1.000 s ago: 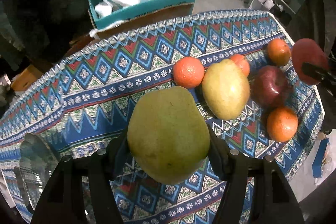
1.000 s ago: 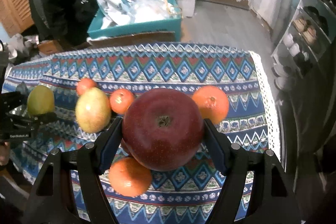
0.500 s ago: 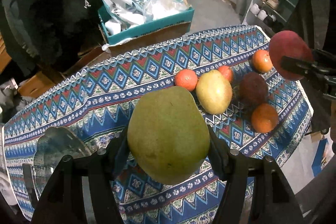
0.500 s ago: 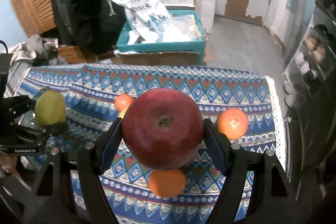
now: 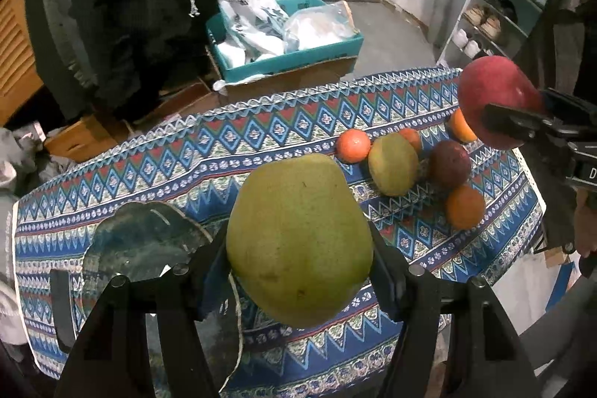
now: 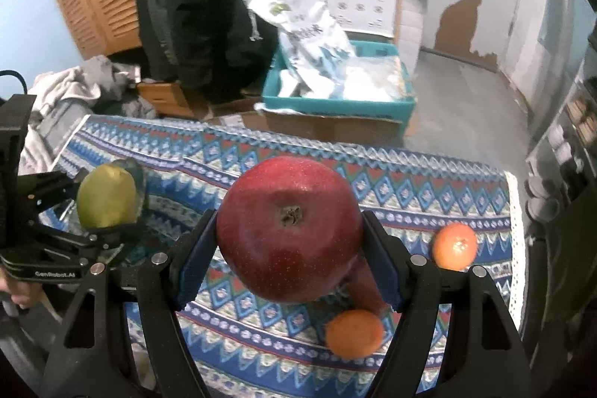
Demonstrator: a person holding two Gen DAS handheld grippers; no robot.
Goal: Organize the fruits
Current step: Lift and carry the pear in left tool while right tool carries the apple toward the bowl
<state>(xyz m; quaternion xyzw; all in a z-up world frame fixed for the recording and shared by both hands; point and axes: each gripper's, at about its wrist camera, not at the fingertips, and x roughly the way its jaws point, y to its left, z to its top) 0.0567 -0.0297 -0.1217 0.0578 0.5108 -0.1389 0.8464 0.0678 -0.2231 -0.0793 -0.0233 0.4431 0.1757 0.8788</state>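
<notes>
The left gripper [image 5: 298,271] pinches a green pear [image 5: 298,237] between its fingers [image 5: 388,271], holding it in the air above the table [image 5: 156,159], which is covered by a blue patterned cloth. Just left of the pear, below it, a glass plate [image 5: 141,245] lies on the cloth. The right gripper [image 6: 287,256] has its fingers [image 6: 192,263] clamped on a red apple [image 6: 289,230], stem end facing the camera, also lifted off the table; from the left wrist view it hangs over the table's right end. On the cloth near that end the other fruit sits in a loose cluster: a second pear [image 5: 392,163] with an orange [image 5: 353,145] touching its left side and another orange half hidden behind it, a dark red apple [image 5: 449,163] just right of the pear, and an orange [image 5: 465,206] in front of that apple. One more orange [image 5: 460,126] shows partly behind the held apple. Beyond the table, on the floor, stands a teal box [image 5: 287,51] filled with plastic bags.
</notes>
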